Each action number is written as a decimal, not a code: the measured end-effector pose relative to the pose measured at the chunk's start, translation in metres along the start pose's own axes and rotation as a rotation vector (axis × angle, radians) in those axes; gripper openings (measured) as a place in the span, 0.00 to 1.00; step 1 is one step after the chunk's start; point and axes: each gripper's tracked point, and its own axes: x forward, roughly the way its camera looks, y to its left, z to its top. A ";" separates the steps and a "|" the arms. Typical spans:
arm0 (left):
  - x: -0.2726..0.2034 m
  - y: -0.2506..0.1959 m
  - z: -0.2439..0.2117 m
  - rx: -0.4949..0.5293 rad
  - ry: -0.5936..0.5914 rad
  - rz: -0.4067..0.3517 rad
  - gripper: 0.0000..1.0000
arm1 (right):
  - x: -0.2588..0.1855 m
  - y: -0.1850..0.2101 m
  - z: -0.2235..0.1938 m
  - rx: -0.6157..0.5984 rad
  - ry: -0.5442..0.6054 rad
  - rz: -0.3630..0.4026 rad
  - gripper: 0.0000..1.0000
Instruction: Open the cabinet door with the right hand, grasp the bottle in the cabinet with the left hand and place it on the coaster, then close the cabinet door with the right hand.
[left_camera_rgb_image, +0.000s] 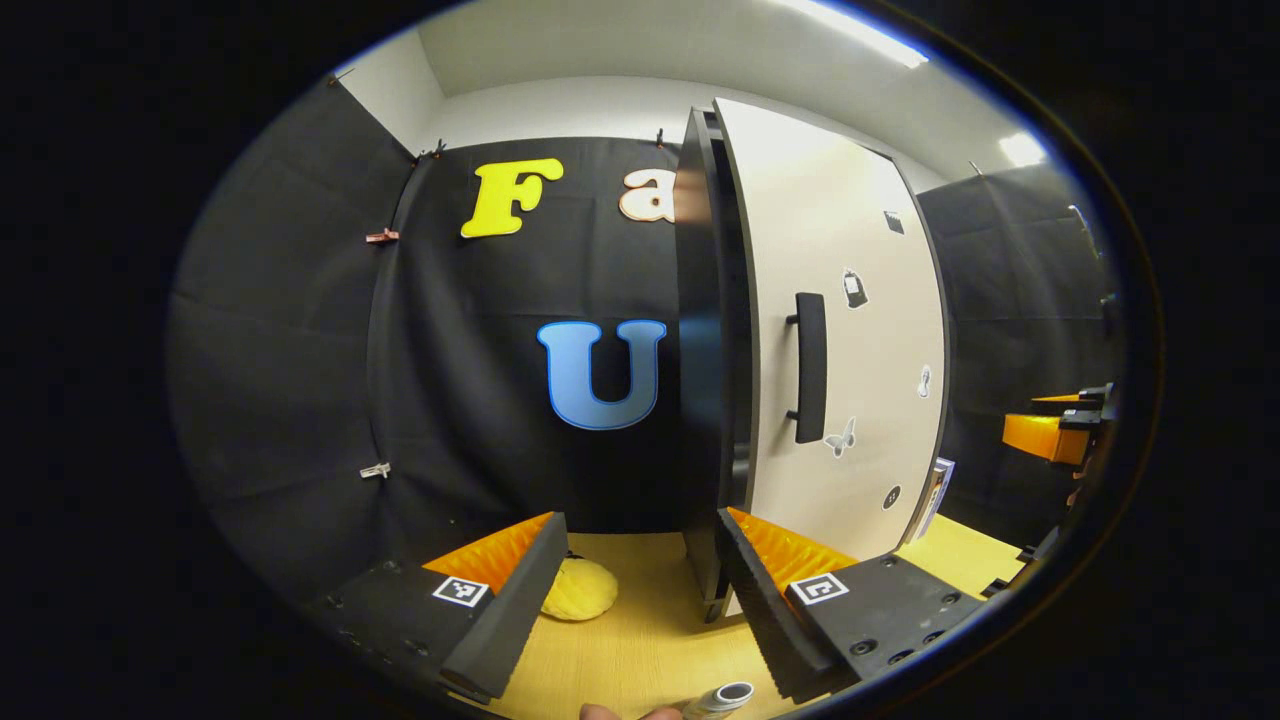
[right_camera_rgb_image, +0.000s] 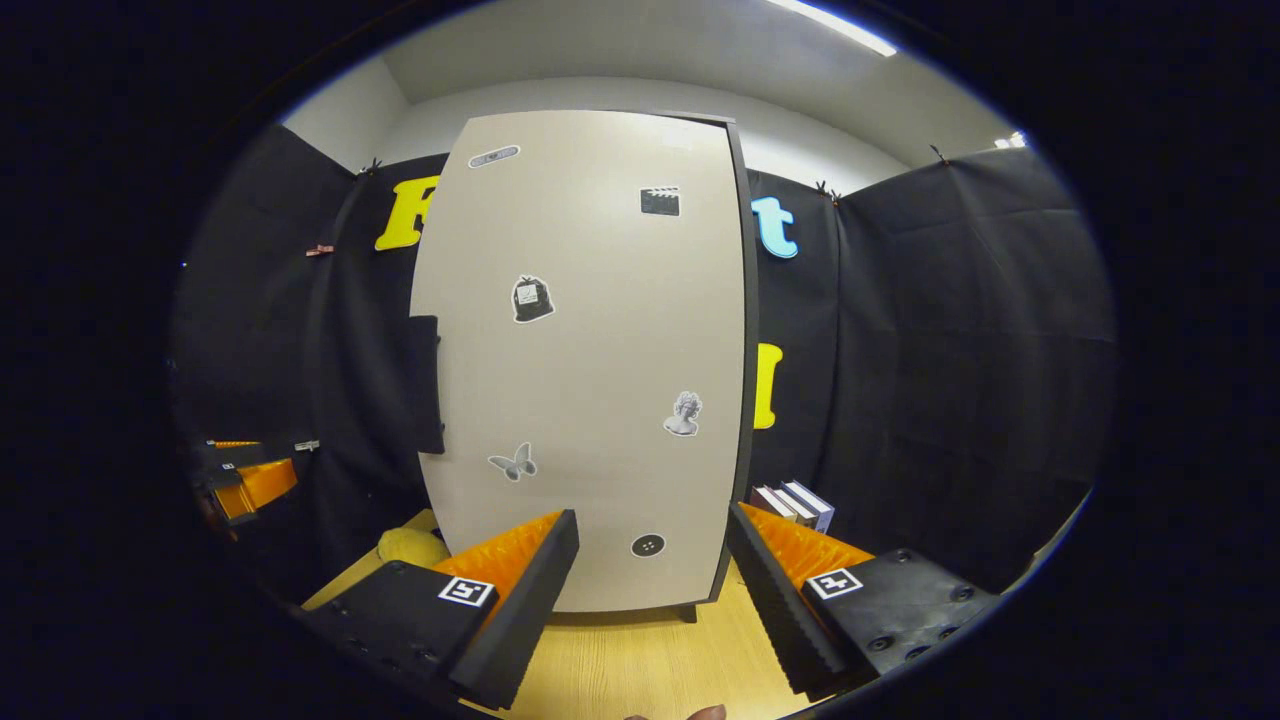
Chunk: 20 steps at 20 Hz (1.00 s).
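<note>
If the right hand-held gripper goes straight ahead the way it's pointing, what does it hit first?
Most likely the closed cabinet door: the open right hand-held gripper points at its lower part, near the button sticker. Depth is hard to judge.

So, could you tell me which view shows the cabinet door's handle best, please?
The left gripper view: the black handle stands out in full against the pale cabinet door. In the right gripper view the handle sits edge-on at the door's left edge.
</note>
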 end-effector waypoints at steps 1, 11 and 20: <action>0.000 0.001 0.000 0.000 0.000 -0.001 0.94 | -0.001 0.001 0.000 0.001 0.002 0.002 0.97; -0.005 0.000 0.002 0.006 0.003 -0.014 0.94 | -0.001 -0.001 0.000 0.000 0.010 0.002 0.95; -0.006 -0.001 0.001 0.007 0.014 -0.020 0.94 | -0.002 -0.003 -0.004 0.002 0.019 0.000 0.95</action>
